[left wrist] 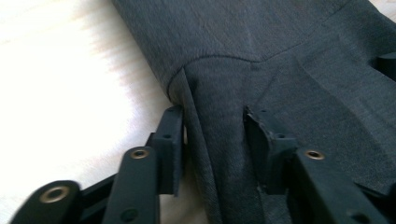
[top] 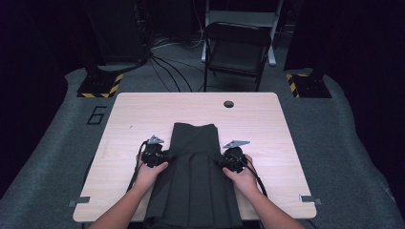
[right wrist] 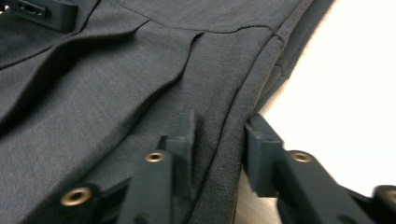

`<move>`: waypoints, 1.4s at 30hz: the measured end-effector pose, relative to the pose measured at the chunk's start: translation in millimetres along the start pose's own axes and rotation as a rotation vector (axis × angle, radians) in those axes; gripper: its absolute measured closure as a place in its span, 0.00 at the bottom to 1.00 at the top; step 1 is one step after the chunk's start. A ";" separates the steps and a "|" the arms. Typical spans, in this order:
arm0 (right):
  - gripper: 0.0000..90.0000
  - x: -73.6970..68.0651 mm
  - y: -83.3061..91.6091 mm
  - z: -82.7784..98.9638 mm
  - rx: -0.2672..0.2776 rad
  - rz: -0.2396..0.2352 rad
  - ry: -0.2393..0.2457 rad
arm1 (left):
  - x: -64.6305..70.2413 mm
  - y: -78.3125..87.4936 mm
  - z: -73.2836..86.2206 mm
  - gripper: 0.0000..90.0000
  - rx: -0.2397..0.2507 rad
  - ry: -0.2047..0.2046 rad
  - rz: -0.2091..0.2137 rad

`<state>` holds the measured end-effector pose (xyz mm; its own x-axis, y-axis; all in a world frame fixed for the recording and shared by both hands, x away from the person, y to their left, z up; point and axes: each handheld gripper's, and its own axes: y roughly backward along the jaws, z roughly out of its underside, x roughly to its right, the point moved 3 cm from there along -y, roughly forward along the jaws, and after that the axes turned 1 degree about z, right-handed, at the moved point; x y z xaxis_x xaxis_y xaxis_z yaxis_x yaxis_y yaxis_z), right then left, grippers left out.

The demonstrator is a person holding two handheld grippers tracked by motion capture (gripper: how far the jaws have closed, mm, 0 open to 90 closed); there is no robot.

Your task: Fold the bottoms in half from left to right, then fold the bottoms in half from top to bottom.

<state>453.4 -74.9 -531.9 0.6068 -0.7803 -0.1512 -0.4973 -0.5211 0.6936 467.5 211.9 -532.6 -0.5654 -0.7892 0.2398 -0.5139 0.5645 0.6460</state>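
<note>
While flat on the table [top: 267,119], dark grey garment [top: 193,171], pleated, creased, folded edges

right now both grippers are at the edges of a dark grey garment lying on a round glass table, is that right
Not quite: the table is rectangular light wood, not round glass, as the high view shows. The rest holds: the left gripper and right gripper are at opposite side edges of the dark grey garment lying on it.

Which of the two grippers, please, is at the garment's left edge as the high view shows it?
The left gripper; the right gripper is at the dark garment's opposite edge.
</note>
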 end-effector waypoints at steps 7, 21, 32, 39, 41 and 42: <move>0.58 -4.7 10.8 -1.7 -0.027 0.069 0.045 | -3.7 -1.3 -7.0 0.56 -0.006 -0.004 0.000; 0.55 -4.9 33.5 2.3 0.025 0.091 0.022 | -6.4 -0.1 -16.9 0.45 0.037 0.018 -0.041; 0.66 -13.0 31.2 6.4 0.041 0.061 0.055 | -10.0 -6.1 -31.7 0.47 0.049 0.006 -0.026; 0.73 -29.1 33.4 8.1 0.074 0.017 0.127 | -18.0 -10.6 -41.5 0.48 0.071 0.024 -0.048; 0.73 -30.7 29.9 10.5 0.057 0.018 0.141 | -20.7 -12.7 -43.1 0.48 0.061 0.027 -0.049; 0.74 -30.1 28.1 11.8 0.047 0.023 0.150 | -21.5 -14.2 -43.8 0.48 0.060 0.035 -0.051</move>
<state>413.8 -70.1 -516.1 0.6788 -0.7339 -0.0266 -0.5383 -0.5219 0.6617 515.3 210.3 -515.2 -0.5153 -0.8247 0.2331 -0.5799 0.5358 0.6137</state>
